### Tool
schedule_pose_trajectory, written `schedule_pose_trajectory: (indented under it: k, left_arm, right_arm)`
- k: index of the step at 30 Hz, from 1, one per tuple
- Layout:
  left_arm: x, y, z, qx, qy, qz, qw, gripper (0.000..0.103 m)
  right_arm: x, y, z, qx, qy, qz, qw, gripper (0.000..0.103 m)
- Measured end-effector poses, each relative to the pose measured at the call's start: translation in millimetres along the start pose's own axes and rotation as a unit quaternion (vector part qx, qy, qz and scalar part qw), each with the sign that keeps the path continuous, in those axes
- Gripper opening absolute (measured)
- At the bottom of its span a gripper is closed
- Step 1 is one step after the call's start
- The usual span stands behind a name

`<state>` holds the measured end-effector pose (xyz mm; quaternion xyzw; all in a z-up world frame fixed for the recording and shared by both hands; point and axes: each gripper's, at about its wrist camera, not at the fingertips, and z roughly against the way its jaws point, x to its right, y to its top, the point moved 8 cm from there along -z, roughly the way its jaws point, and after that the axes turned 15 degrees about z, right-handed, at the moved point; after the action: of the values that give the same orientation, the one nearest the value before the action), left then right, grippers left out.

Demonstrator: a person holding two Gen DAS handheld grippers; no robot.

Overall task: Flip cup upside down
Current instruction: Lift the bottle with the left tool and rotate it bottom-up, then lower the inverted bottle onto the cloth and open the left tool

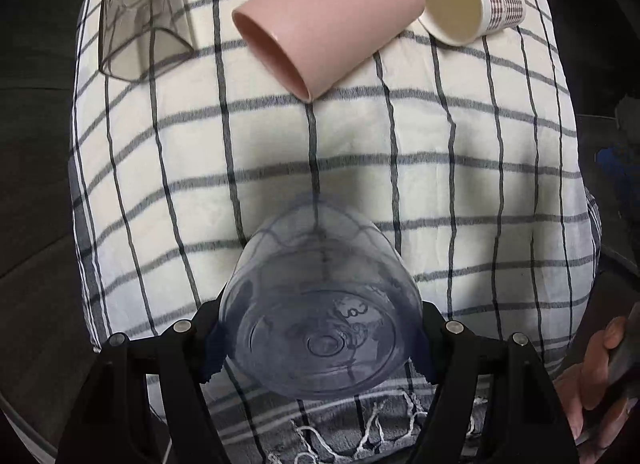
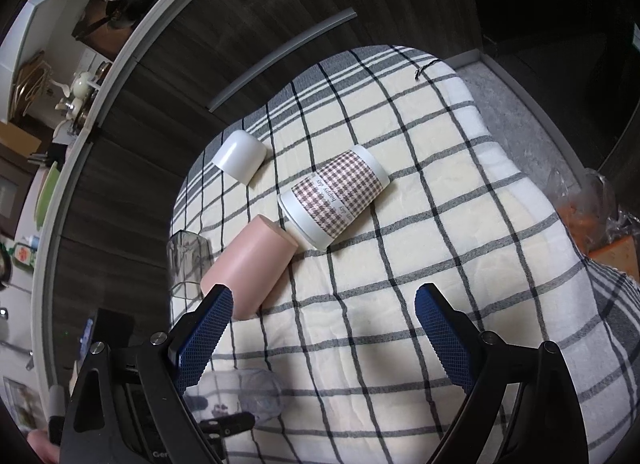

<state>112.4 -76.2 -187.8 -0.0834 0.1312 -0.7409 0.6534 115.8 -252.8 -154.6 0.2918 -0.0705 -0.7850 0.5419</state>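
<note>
On the checked cloth (image 1: 360,136) three cups lie on their sides: pink cup (image 1: 328,20), paper cup (image 1: 472,0), smoky plastic cup (image 1: 140,20). My left gripper (image 1: 320,348) is clamped on the clear blue cup (image 1: 320,312), base toward me; I judge the flip unfinished. My right gripper (image 2: 324,336) is wide open, holding nothing.
</note>
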Motion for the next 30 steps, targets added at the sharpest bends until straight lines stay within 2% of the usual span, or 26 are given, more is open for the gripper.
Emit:
schedule_pose_trajectory:
  k: [3, 11, 14, 17, 20, 24, 30]
  left_arm:
    - [1.1, 1.0, 0.5, 0.005, 0.000, -0.005, 1.0000, 0.072]
    - [-1.8, -4.9, 7.8, 0.053, -0.006, -0.014, 0.9984, 0.075]
    - [-5.9, -11.0, 14.3, 0.080, -0.014, -0.013, 0.9966, 0.078]
    - [-7.3, -17.3, 26.3, 0.118, -0.037, -0.011, 0.9923, 0.079]
    - [-10.0, -26.6, 35.9, 0.143, -0.060, -0.005, 0.9879, 0.079]
    - [-13.1, -39.8, 44.0, 0.193, -0.067, -0.007, 0.9790, 0.081]
    - [-27.8, -60.6, 55.9, 0.281, -0.080, 0.006, 0.9564, 0.083]
  right_arm:
    - [0.1, -0.5, -2.2, -0.001, 0.001, -0.002, 1.000, 0.093]
    - [-2.9, -1.7, 6.7, 0.004, -0.009, 0.010, 1.000, 0.093]
    - [-10.3, -1.8, 17.5, 0.015, -0.015, 0.024, 0.999, 0.093]
    - [-18.0, -1.8, 31.3, 0.032, -0.023, 0.040, 0.998, 0.093]
    - [-25.2, -5.2, 42.8, 0.045, -0.022, 0.053, 0.997, 0.093]
    - [-34.6, -16.2, 56.9, 0.058, -0.025, 0.069, 0.996, 0.093]
    - [-51.7, -35.1, 79.6, 0.075, -0.049, 0.112, 0.990, 0.093]
